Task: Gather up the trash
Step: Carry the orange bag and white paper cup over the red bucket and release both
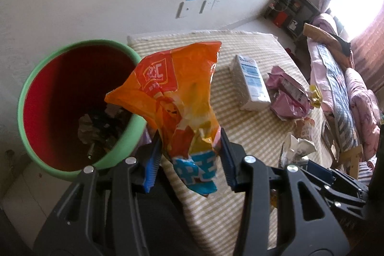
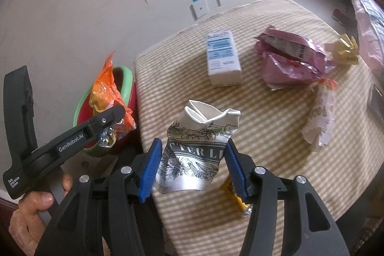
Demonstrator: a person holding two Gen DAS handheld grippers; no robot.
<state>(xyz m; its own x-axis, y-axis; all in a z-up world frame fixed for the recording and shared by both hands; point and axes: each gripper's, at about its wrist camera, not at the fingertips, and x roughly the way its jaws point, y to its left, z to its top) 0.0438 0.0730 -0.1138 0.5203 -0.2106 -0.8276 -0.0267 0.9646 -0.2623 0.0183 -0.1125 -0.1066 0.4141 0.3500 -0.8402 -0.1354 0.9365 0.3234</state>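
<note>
My left gripper (image 1: 189, 137) is shut on a crumpled orange snack bag (image 1: 175, 92), pinched near its blue lower end. The bag's top leans over the rim of a green bin (image 1: 36, 78) with a red inside, which stands beside the table with some trash at its bottom. In the right wrist view the same bag (image 2: 108, 88) hangs over the bin (image 2: 127, 80). My right gripper (image 2: 193, 144) is shut on a crushed white paper cup (image 2: 201, 136) with black floral print, over the striped tablecloth (image 2: 276, 148). That cup (image 1: 297, 148) also shows in the left wrist view.
On the cloth lie a white and blue carton (image 2: 223, 56), a torn pink wrapper (image 2: 288, 59), a yellow wrapper (image 2: 345, 49), a pale snack wrapper (image 2: 321, 116) and a small yellow piece (image 2: 236, 193). A bed (image 1: 340, 88) runs along the right. A person's hand (image 2: 40, 200) holds the left gripper.
</note>
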